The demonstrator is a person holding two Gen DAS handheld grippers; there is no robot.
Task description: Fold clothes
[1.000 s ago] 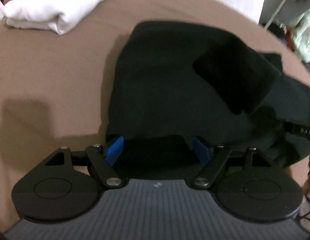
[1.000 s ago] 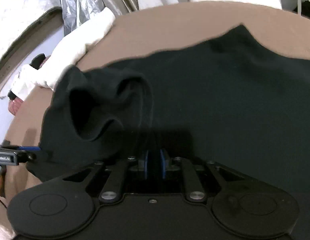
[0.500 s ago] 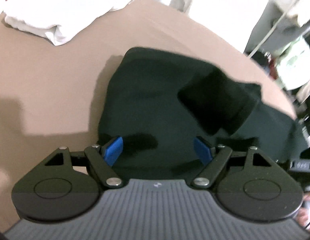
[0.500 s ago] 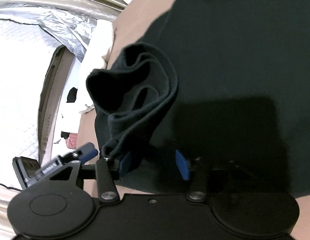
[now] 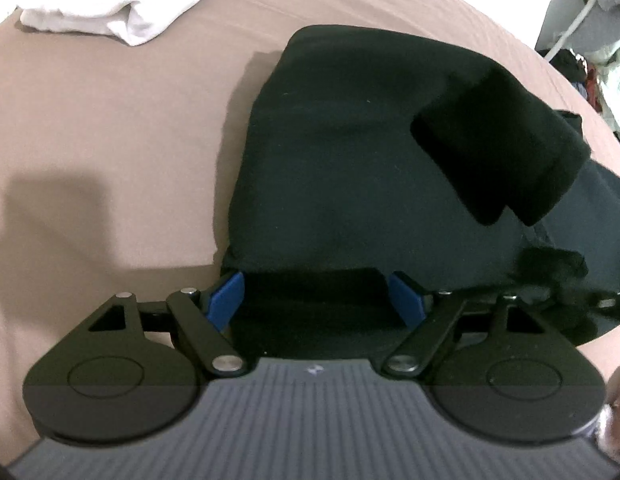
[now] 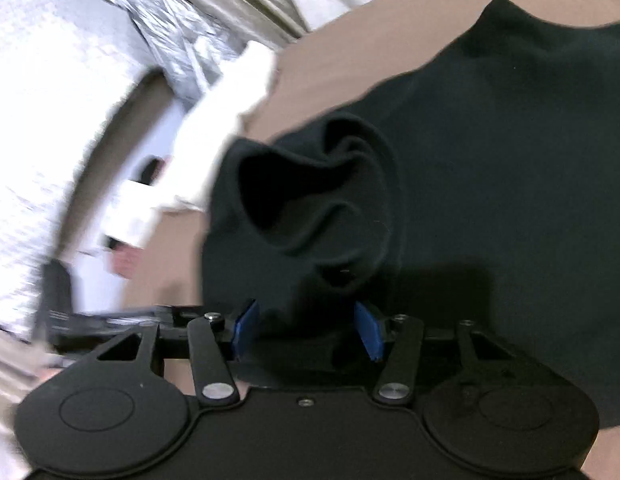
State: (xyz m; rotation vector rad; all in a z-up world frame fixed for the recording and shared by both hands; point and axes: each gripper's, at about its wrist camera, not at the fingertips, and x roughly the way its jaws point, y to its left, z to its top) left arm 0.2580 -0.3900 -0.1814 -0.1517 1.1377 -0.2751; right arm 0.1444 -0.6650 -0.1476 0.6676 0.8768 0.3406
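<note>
Lying on the brown worktop (image 5: 110, 128), centre to right of frame, the black garment (image 5: 341, 168) is partly folded, a sleeve (image 5: 497, 152) doubled over its body at right; squaring up seems left. White folded clothes (image 5: 110, 12) sit upper left. Left tool (image 5: 315, 300) spread at its near edge; right tool (image 6: 306, 326) spread around a bunched sleeve opening. Right view blurred, garment's right side cut off.

- The black cloth garment (image 5: 349, 152) in the middle of the left wrist frame looks soft and matt, with a thick rolled cuff (image 5: 497, 148).
- The brown sheet (image 5: 110, 120) under it is smooth, matt cloth.
- The white folded cloth (image 5: 110, 16), upper left, looks soft.
- The left gripper (image 5: 315, 304) has matt black plastic arms, blue pads (image 5: 226, 300) and shiny metal pivots.
- The crinkled silver foil (image 6: 178, 52), upper left of the right wrist frame, is glossy.
</note>
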